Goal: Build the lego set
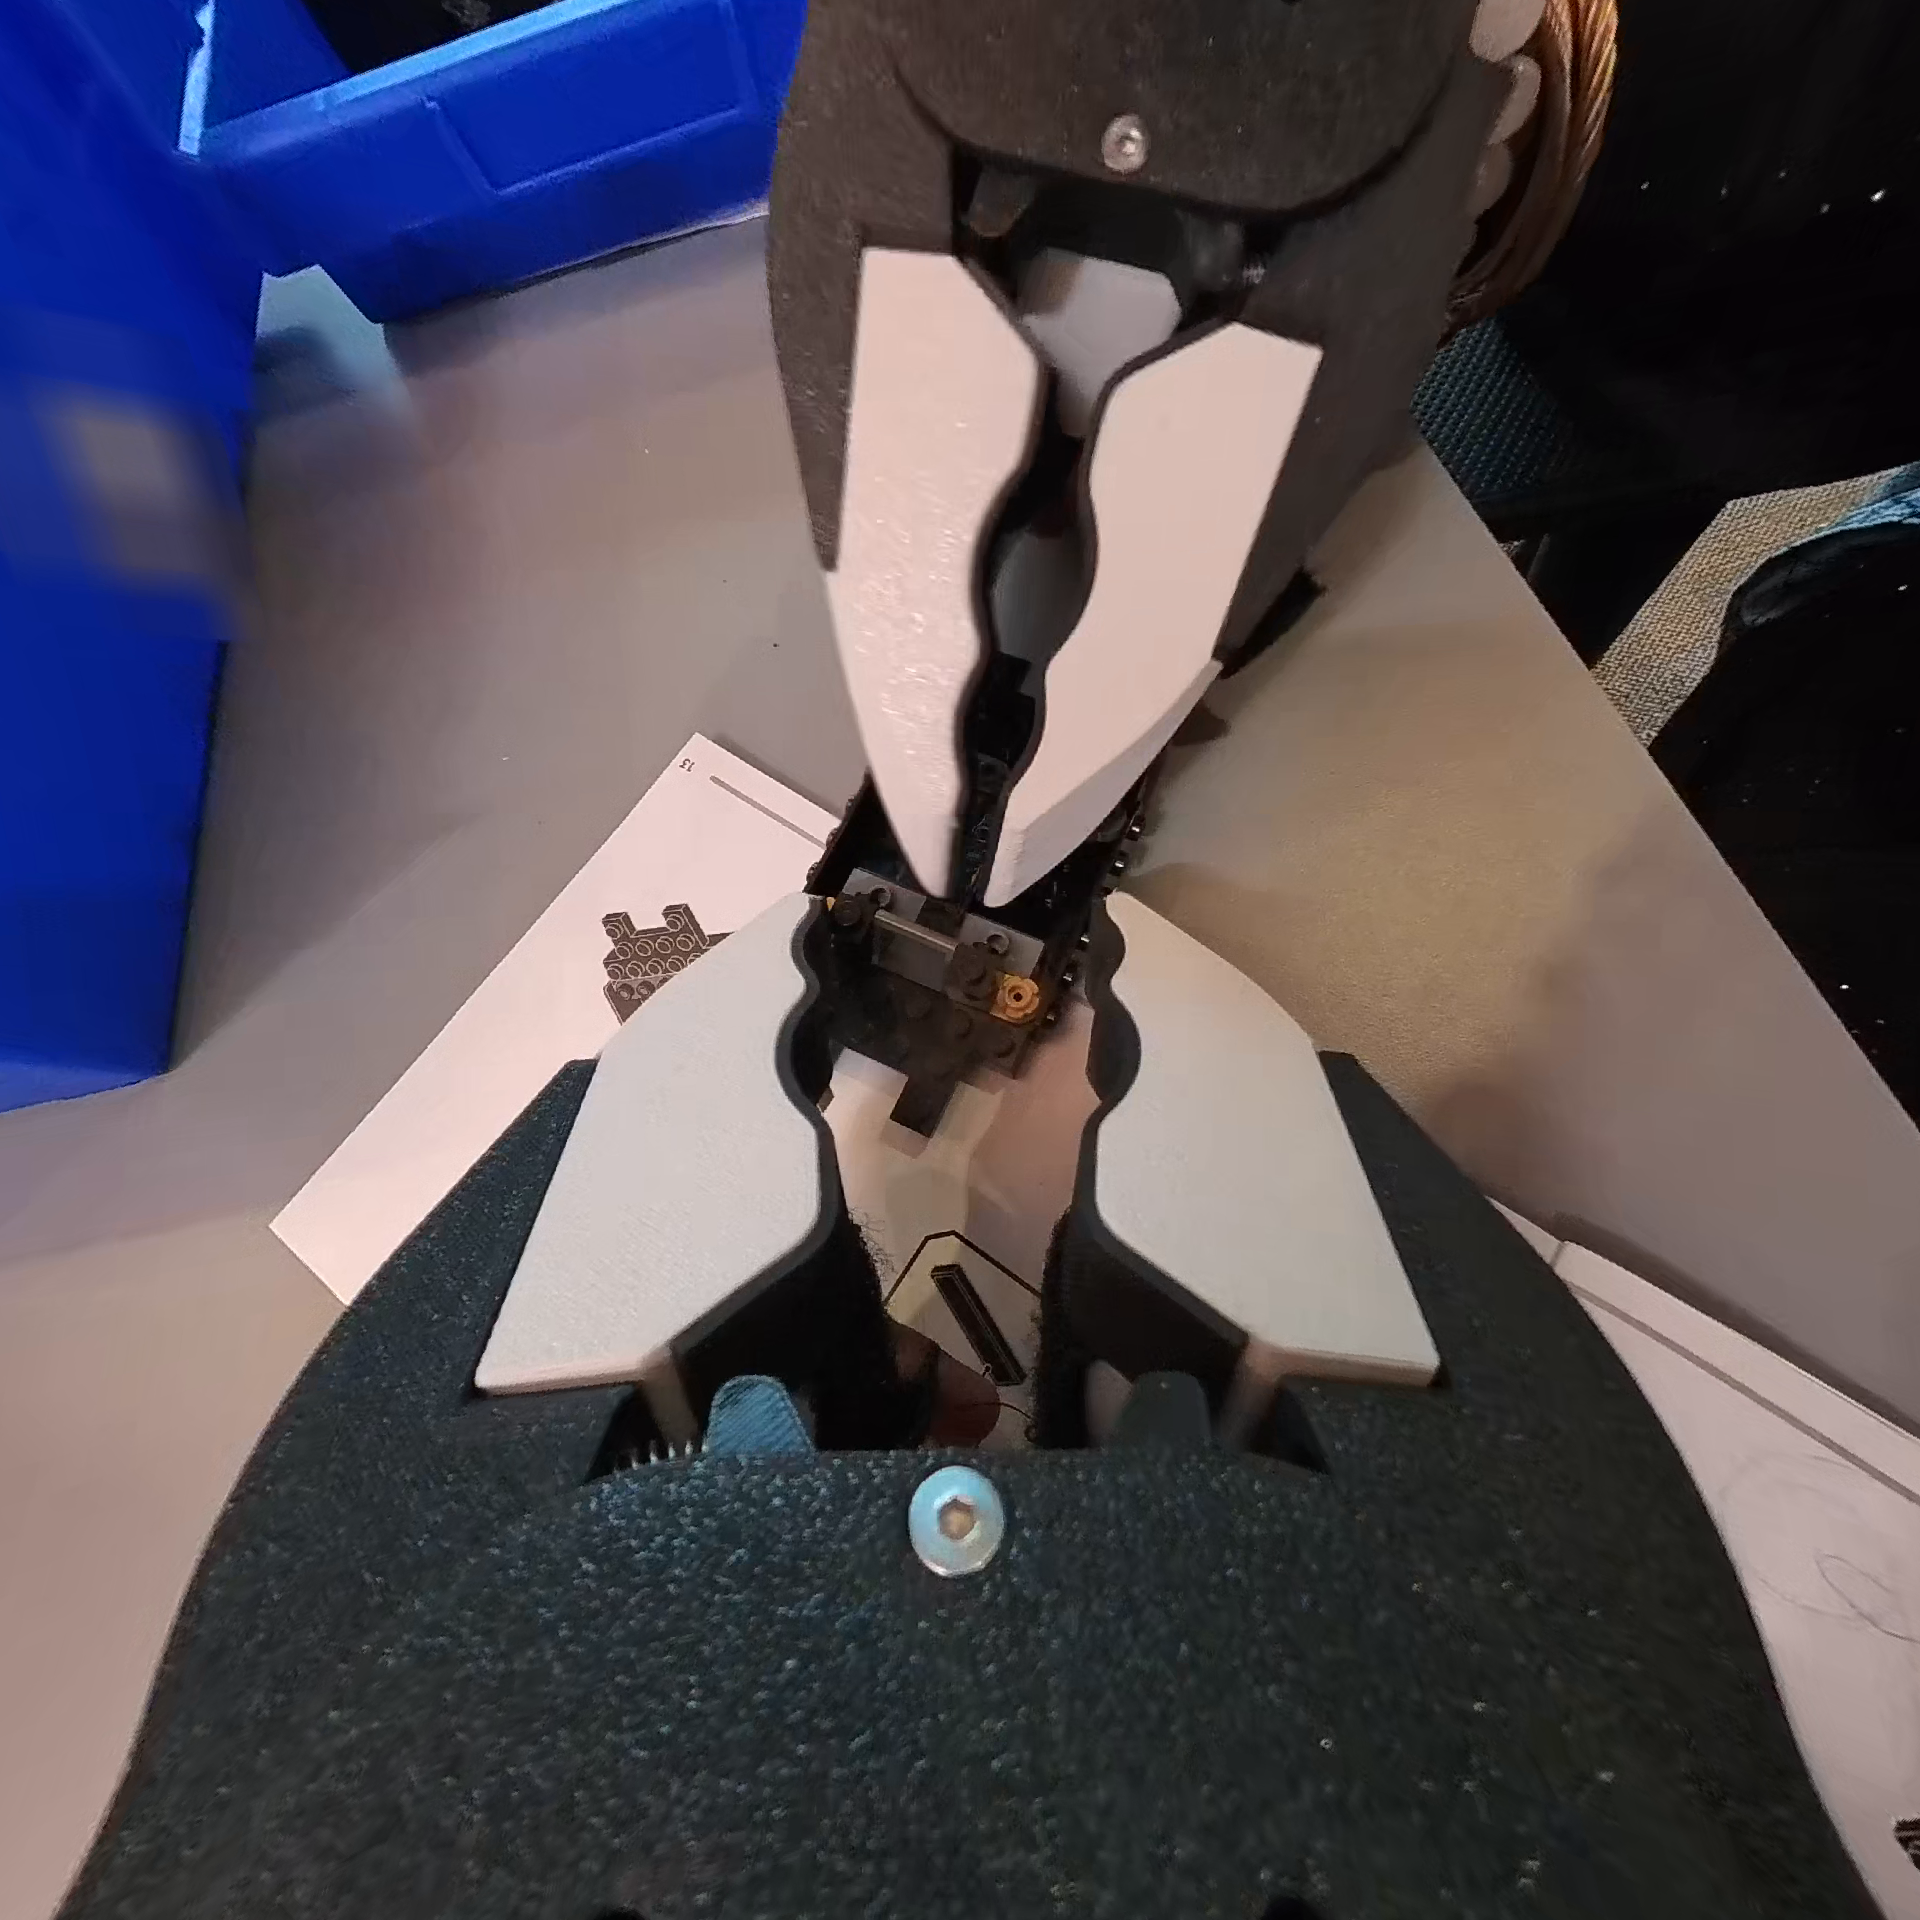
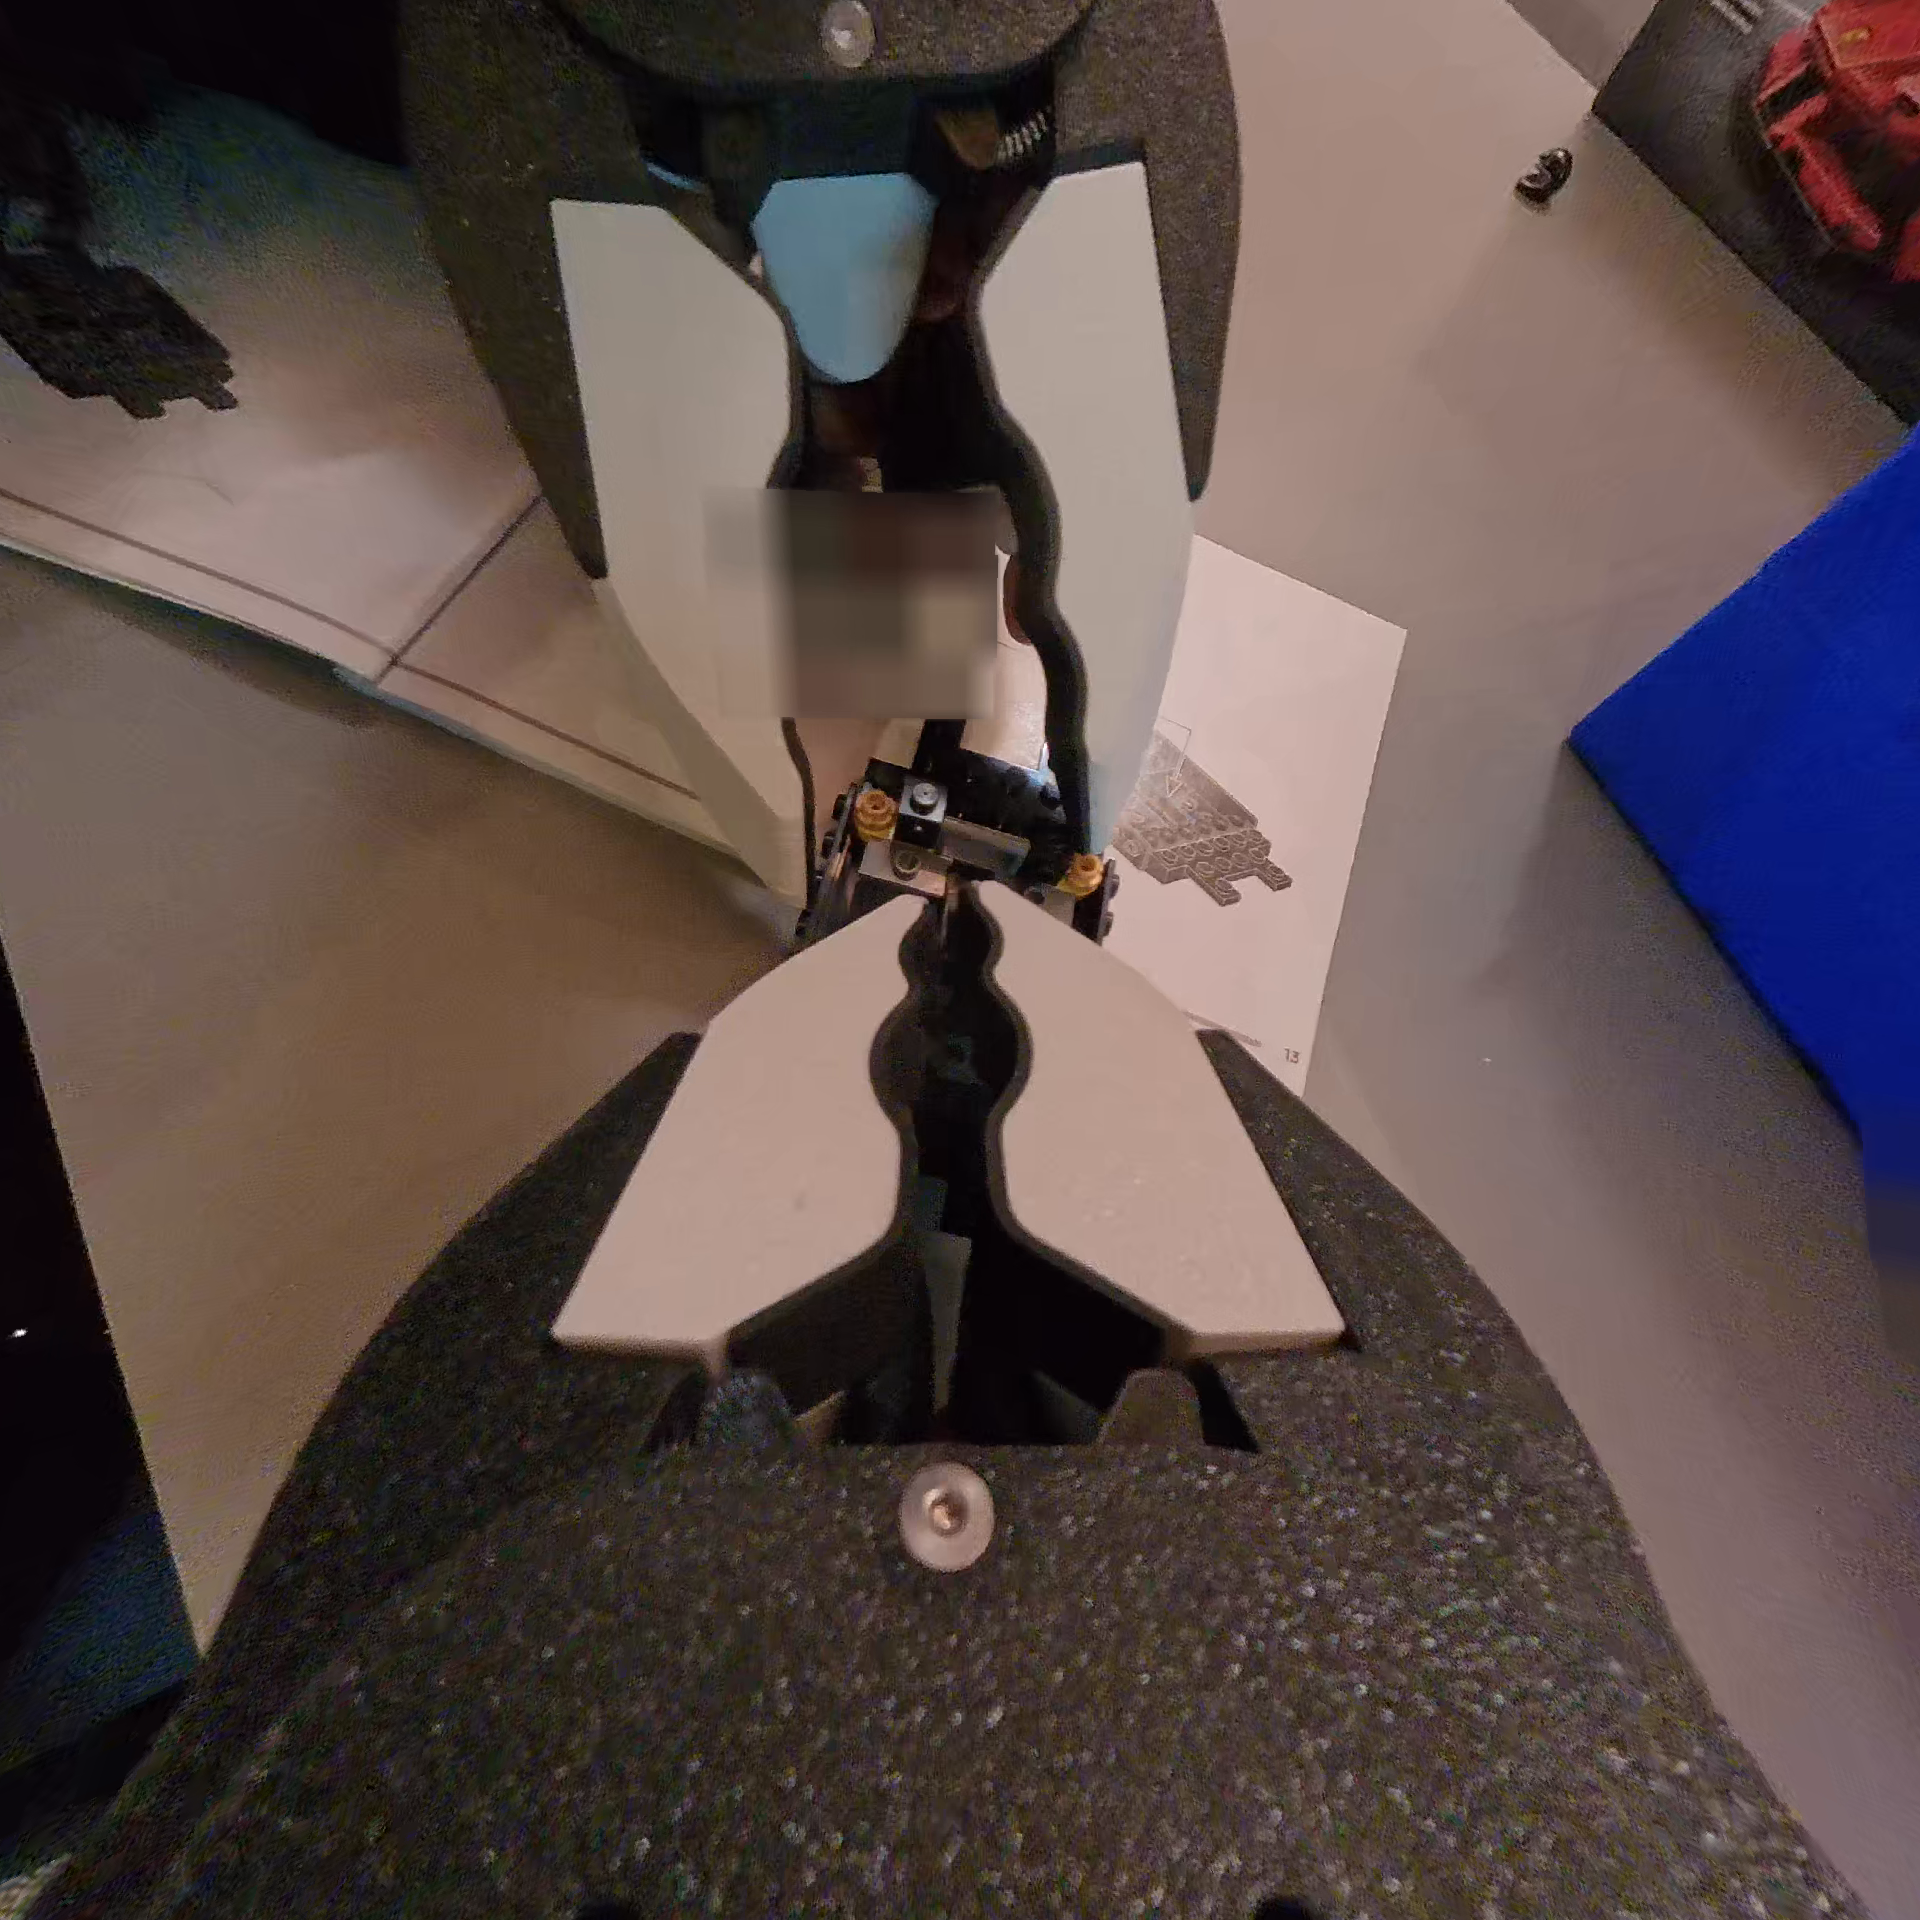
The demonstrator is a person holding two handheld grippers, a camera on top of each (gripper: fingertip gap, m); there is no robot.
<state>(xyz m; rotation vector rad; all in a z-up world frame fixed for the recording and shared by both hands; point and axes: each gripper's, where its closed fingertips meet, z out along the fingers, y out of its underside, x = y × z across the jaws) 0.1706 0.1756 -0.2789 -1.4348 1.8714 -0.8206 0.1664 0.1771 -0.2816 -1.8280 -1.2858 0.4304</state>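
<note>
A small black lego assembly (image 1: 935,1023) with a grey part (image 1: 914,940) on top and gold round studs (image 1: 1016,997) is held above the table. My left gripper (image 1: 956,925) is shut on its sides; from the right wrist view (image 2: 935,842) this gripper reaches in from above. My right gripper (image 2: 951,902) is almost closed, its tips against the grey part (image 2: 971,842), with a thin dark piece pinched between them. It also shows in the left wrist view (image 1: 971,883), coming from the top. What lies under the tips is hidden.
A printed instruction sheet (image 1: 623,935) lies on the grey table (image 1: 468,623) beneath the grippers. Blue bins (image 1: 468,135) stand at the back left. In the right wrist view a blue bin (image 2: 1766,779) is at right and a red lego model (image 2: 1849,135) at far right. Left and right tips are no more than a few centimetres apart. Left tips and right tips are each some 40 cm from the red lego model (image 2: 1849,135).
</note>
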